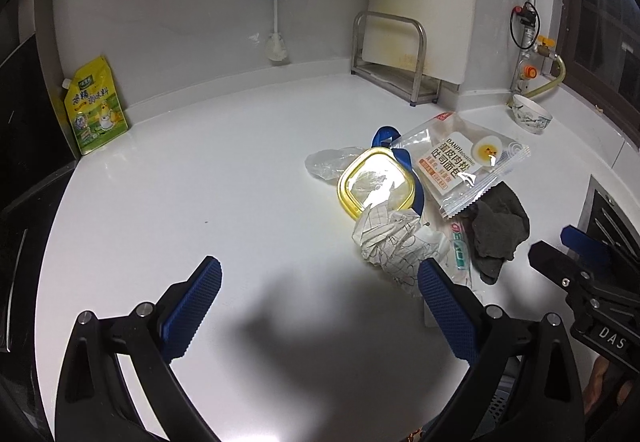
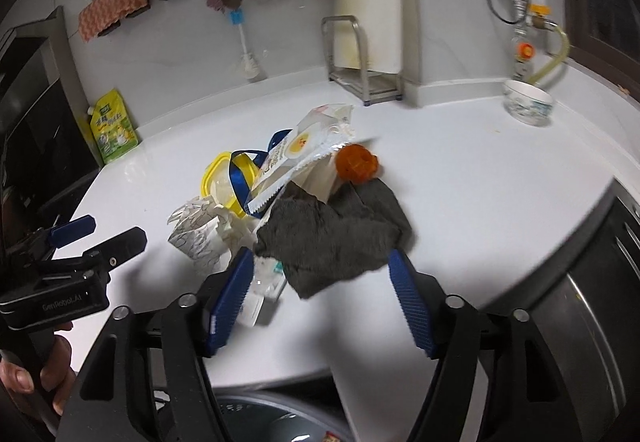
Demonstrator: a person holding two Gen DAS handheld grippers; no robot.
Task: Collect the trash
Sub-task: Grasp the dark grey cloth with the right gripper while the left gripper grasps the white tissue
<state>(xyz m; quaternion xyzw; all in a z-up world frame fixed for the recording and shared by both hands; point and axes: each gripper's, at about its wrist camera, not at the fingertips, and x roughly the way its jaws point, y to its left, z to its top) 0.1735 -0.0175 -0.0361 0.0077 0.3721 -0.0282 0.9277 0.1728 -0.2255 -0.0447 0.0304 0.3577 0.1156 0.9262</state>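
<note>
A trash pile lies on the white counter (image 1: 224,178): a yellow-rimmed clear lid (image 1: 376,186), a printed snack wrapper (image 1: 460,166), crumpled paper (image 1: 400,246), a dark grey cloth (image 1: 496,230), a blue ribbon (image 1: 384,134) and clear plastic film (image 1: 328,162). My left gripper (image 1: 320,266) is open and empty, just left of the paper. In the right wrist view my right gripper (image 2: 320,256) stands open, with the grey cloth (image 2: 332,238) lying between its fingertips, untouched by the pads. An orange cap (image 2: 357,163) sits behind the cloth, and a small sachet (image 2: 268,282) lies by the left finger.
A yellow-green seasoning pouch (image 1: 96,110) leans at the back left. A metal rack (image 1: 392,58) and a patterned bowl (image 1: 532,118) stand at the back right. A steel surface (image 2: 592,302) borders the counter on the right. A bin (image 2: 272,418) shows below the front edge.
</note>
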